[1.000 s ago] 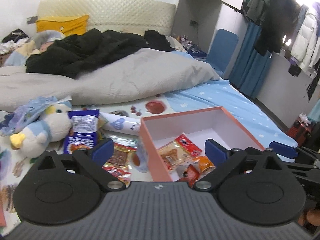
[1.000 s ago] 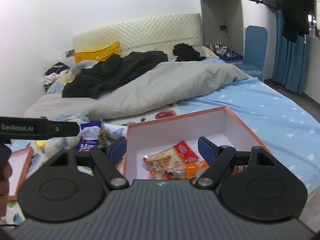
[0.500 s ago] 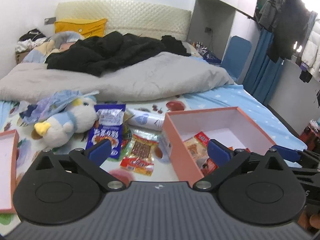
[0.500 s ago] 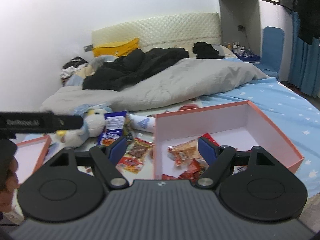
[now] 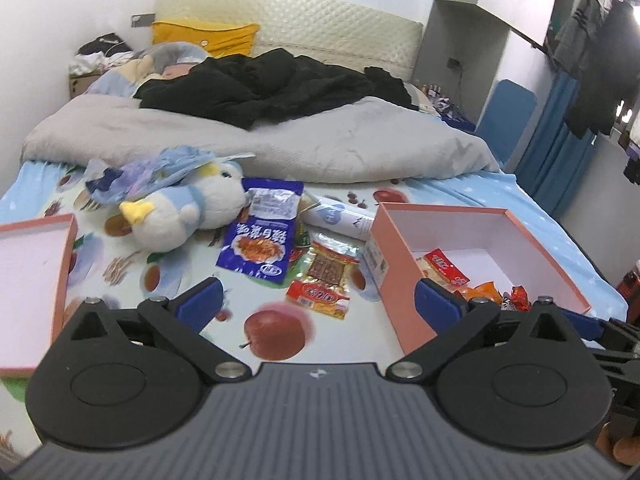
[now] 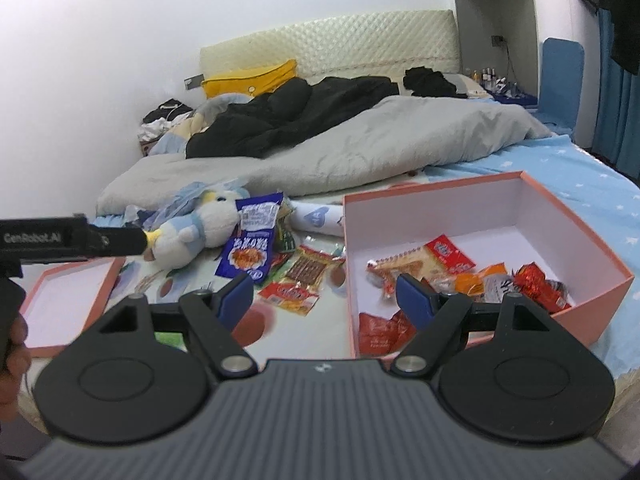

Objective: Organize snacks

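A pink box (image 5: 404,272) (image 6: 592,236) sits on the bed at the right, with several red and orange snack packets (image 6: 432,260) inside. Left of it lie a blue snack bag (image 5: 260,240) (image 6: 248,248), a clear pack of brown sticks with a red label (image 5: 326,280) (image 6: 296,278), and a white tube (image 5: 344,218) (image 6: 316,216). My left gripper (image 5: 318,304) is open and empty, above the loose snacks. My right gripper (image 6: 326,292) is open and empty, over the box's left wall.
A white and blue plush bird (image 5: 188,212) (image 6: 196,228) lies left of the blue bag. A pink box lid (image 5: 32,276) (image 6: 68,300) lies at the far left. A grey duvet (image 5: 320,148) and black clothes (image 5: 272,84) cover the back of the bed.
Both grippers have moved left and tilted down, from over the box toward the loose snacks. The lid at the left came into view. Both stayed open.
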Action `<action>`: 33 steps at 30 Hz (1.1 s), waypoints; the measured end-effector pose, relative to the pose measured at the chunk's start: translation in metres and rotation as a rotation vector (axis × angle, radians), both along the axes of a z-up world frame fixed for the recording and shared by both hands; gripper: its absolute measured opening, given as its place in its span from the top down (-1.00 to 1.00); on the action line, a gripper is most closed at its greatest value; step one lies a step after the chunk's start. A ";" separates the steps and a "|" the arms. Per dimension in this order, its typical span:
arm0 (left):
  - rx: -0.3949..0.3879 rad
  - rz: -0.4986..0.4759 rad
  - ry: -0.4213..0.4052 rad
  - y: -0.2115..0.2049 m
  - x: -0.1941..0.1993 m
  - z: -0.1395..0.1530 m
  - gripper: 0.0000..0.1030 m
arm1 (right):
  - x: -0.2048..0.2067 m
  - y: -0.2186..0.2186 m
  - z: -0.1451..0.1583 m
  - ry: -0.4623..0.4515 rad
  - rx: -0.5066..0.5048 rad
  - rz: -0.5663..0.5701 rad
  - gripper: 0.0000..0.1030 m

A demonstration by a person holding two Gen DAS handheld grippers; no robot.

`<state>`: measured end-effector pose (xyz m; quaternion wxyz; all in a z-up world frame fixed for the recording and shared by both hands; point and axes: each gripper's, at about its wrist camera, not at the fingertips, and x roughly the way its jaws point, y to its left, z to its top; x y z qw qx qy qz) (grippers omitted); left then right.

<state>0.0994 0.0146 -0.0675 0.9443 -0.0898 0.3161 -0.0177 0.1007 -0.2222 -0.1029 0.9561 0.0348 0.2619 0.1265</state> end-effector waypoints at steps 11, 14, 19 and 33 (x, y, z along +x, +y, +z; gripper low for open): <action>0.003 0.037 0.060 0.025 -0.016 -0.027 -1.00 | -0.012 0.024 -0.019 0.041 -0.072 0.071 -0.56; 0.005 0.051 0.076 0.031 -0.013 -0.035 -1.00 | -0.006 0.032 -0.019 0.040 -0.089 0.088 -0.56; -0.001 0.066 0.107 0.043 -0.001 -0.047 -1.00 | 0.009 0.043 -0.026 0.056 -0.095 0.103 -0.56; -0.040 0.043 0.198 0.076 0.097 -0.109 -0.98 | 0.088 0.083 -0.059 0.120 -0.156 0.140 -0.55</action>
